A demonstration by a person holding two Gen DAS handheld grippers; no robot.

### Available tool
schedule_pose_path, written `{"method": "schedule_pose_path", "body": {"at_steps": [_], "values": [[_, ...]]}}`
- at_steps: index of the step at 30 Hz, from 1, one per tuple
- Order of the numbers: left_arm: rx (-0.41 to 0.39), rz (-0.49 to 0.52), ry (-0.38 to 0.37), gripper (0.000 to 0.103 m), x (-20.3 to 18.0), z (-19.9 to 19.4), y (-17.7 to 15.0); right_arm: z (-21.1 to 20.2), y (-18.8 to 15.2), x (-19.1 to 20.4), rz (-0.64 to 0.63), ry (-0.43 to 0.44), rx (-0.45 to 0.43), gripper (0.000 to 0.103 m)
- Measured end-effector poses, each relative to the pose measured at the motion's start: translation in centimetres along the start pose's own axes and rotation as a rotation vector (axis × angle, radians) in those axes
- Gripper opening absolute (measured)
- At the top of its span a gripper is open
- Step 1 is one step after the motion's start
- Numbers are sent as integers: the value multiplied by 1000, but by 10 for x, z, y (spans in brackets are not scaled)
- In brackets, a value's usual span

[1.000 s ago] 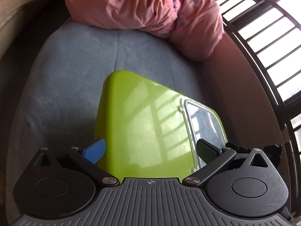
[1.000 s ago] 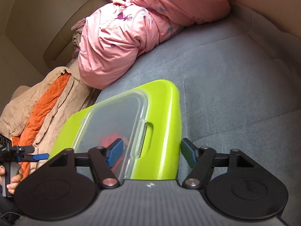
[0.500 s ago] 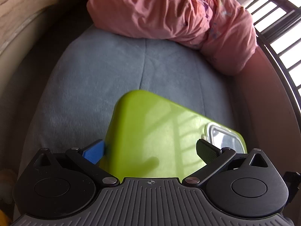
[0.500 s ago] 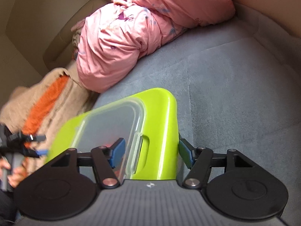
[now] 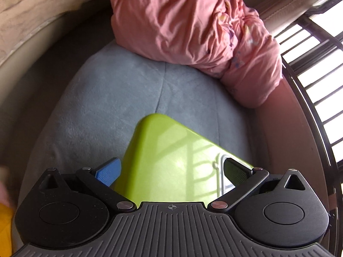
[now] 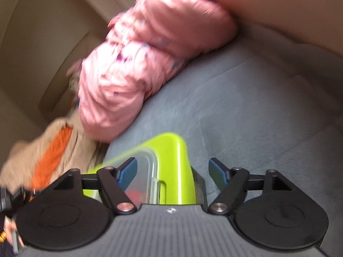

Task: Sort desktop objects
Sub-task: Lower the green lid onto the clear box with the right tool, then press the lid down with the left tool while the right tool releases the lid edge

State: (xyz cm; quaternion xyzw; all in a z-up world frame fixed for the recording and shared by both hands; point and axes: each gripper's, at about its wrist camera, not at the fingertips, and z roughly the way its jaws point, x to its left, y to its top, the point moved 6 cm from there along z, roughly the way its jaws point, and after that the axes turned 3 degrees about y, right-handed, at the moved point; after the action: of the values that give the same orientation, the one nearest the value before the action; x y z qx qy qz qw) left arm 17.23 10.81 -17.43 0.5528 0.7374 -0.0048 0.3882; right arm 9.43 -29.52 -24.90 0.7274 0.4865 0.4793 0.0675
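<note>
Fingers of both grippers straddle one green box [image 5: 171,162] from opposite ends. The left gripper [image 5: 171,171] looks clamped on its near end, pads against the sides. The right gripper [image 6: 171,172] is opening, its right pad clear of the box rim between the jaws. The box runs lengthwise between the two grippers, over the grey cushion [image 5: 111,98], with the pink bundle [image 5: 193,25] well beyond

Window [image 5: 317,68] daylight, glare on box [image 5: 171,160]; right view motion-blurred.
</note>
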Motion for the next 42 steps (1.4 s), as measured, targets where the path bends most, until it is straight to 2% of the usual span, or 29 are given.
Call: {"method": "schedule_pose_path", "body": {"at_steps": [5, 8, 10, 13, 15, 18, 20, 23, 27, 32, 42], "values": [[80, 112, 1, 103, -24, -21, -25, -31, -29, 20, 71, 68, 73, 77], [131, 186, -14, 103, -38, -31, -38, -41, -53, 34, 36, 46, 144, 78], [152, 179, -52, 103, -46, -38, -50, -41, -69, 40, 58, 50, 194, 78], [190, 156, -107, 103, -53, -42, -75, -31, -98, 50, 179, 151, 282, 79], [214, 126, -108, 103, -51, -34, -91, -23, -116, 57, 256, 210, 337, 80], [250, 117, -55, 103, -46, -13, -109, 4, -143, 63, 321, 180, 383, 80], [281, 123, -9, 103, -42, 4, -118, 25, -158, 69, 329, 153, 394, 78], [322, 125, 6, 103, -40, 28, -128, 45, -170, 78, 304, 129, 364, 73], [326, 148, 58, 103, -37, 53, -131, 59, -170, 84, 324, 147, 296, 77], [309, 115, 26, 103, -34, 62, -123, 70, -168, 80, 382, 171, 295, 79], [278, 118, 44, 103, -41, 71, -119, 85, -157, 75, 396, 184, 310, 79]]}}
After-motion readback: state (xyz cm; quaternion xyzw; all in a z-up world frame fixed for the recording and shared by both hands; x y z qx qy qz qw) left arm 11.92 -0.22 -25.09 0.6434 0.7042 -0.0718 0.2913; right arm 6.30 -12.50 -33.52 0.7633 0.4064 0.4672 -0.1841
